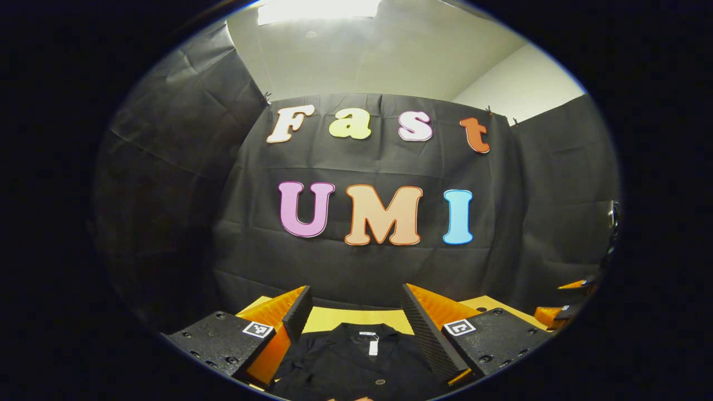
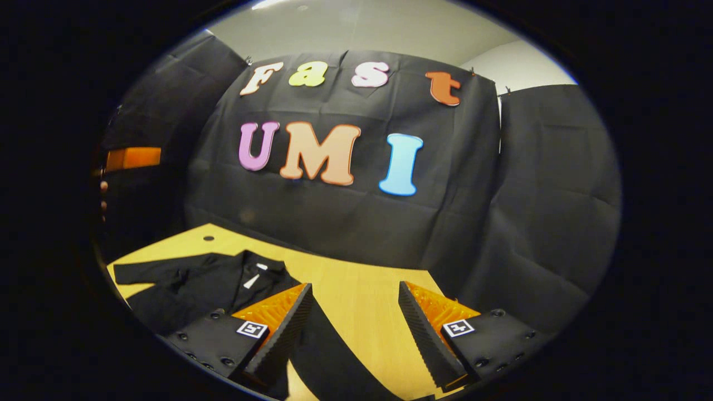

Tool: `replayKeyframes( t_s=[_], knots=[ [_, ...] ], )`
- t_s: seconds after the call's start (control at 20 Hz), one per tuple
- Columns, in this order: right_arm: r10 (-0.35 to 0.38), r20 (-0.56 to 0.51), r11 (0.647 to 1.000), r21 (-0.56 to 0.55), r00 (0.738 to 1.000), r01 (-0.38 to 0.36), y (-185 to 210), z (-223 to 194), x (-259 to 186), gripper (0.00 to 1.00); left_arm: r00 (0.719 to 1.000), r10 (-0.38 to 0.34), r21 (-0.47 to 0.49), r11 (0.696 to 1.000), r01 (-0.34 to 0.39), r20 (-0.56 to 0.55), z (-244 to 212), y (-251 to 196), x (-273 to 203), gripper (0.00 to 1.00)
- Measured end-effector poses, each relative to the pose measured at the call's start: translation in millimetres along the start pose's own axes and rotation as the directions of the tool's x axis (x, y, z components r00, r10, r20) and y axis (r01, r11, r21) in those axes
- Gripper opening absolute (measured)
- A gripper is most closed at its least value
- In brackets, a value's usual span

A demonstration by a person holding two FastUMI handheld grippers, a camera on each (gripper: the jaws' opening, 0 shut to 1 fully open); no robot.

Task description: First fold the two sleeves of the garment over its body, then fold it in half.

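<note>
Left gripper (image 1: 354,328): seen at the bottom of the left gripper view; its 2 fingers are spread wide apart, nothing is held between them, and it is raised above the garment.
Right gripper (image 2: 354,326): seen at the bottom of the right gripper view; its 2 fingers are likewise spread, nothing is pinched, and bare table is framed in the gap.
Garment (image 2: 206,289): a black buttoned piece with a collar, laid flat on the table. In the left gripper view (image 1: 356,362) it is found at the bottom centre, between the fingers, collar pointed toward the wall. In the right gripper view it is placed at the lower left.
Sleeve (image 2: 150,273): 1 sleeve is stretched out toward the left edge of the right gripper view, not folded over the body; another (image 2: 334,356) runs down toward the bottom centre, past the left finger.
Neck label (image 1: 372,345): a small white tag is seen inside the collar.
Table (image 2: 356,289): a light wooden top; a small dark hole (image 2: 208,238) is seen in the middle left of the right gripper view.
Other gripper: part of the left one (image 2: 132,157) is seen at the far left of the right gripper view; its state cannot be told there.
</note>
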State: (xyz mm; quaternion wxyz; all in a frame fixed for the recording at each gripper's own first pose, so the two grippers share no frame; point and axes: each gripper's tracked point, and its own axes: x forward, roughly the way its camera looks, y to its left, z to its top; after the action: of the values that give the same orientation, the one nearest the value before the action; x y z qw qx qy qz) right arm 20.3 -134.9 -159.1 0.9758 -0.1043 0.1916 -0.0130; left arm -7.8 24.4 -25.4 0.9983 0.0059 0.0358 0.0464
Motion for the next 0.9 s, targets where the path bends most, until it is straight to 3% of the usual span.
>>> replayKeyframes(
  t_s=[0.25, 0.5, 0.9],
  knots=[
    [0.05, -0.197, 0.997, -0.05, 0.979, -0.061, -12.5, -76.9, 11.2, 0.98, 1.0, 0.025, 0.0, 1.0, -0.025, -0.012, -6.0, -2.0, -1.2, 0.97],
    [0.069, -0.368, 0.986, -0.118, 0.927, -0.12, -30.2, -142.4, 16.0, 0.98, 0.999, 0.034, 0.001, 0.999, -0.034, -0.027, -10.1, -9.8, -0.4, 0.95],
    [0.139, -0.643, 0.96, -0.099, 0.753, -0.262, -40.4, -233.1, 8.8, 1.0, 0.996, 0.076, 0.016, 0.997, -0.075, -0.048, -18.4, -16.6, -2.8, 0.97]
  ],
)
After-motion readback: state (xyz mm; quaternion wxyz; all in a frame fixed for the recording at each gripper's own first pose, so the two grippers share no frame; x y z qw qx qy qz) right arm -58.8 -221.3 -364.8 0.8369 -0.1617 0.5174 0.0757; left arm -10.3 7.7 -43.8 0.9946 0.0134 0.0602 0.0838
